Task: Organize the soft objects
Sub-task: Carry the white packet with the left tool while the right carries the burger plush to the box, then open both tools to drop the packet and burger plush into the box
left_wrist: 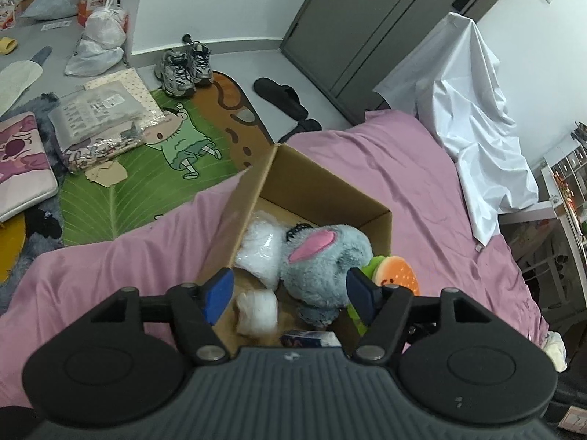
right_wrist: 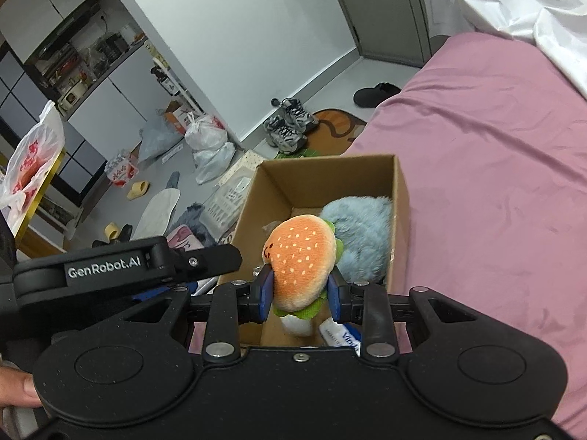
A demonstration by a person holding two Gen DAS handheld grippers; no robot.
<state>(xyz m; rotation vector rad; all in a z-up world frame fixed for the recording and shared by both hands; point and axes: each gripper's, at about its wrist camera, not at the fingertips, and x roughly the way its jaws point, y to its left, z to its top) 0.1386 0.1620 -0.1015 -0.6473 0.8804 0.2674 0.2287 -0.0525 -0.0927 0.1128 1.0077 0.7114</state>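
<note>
An open cardboard box (left_wrist: pixel 253 190) stands on the pink bed; it also shows in the right wrist view (right_wrist: pixel 401 190). Inside lie a grey-blue plush toy with a pink ear (left_wrist: pixel 323 260) (right_wrist: pixel 363 234), white fluffy items (left_wrist: pixel 262 253) and a small blue-white packet (left_wrist: pixel 312 339). My right gripper (right_wrist: pixel 301 288) is shut on an orange burger plush (right_wrist: pixel 301 256) and holds it over the box's near end; the burger also shows in the left wrist view (left_wrist: pixel 398 269). My left gripper (left_wrist: pixel 290 295) is open and empty just above the box, and its body shows in the right wrist view (right_wrist: pixel 128 260).
The pink bed sheet (left_wrist: pixel 403 168) spreads around the box, with a white sheet (left_wrist: pixel 473 110) draped at its far side. On the floor lie a green cartoon rug (left_wrist: pixel 154 168), sneakers (left_wrist: pixel 183 66), slippers (left_wrist: pixel 282 95), bags (left_wrist: pixel 102 36) and packaged cloth (left_wrist: pixel 102 121).
</note>
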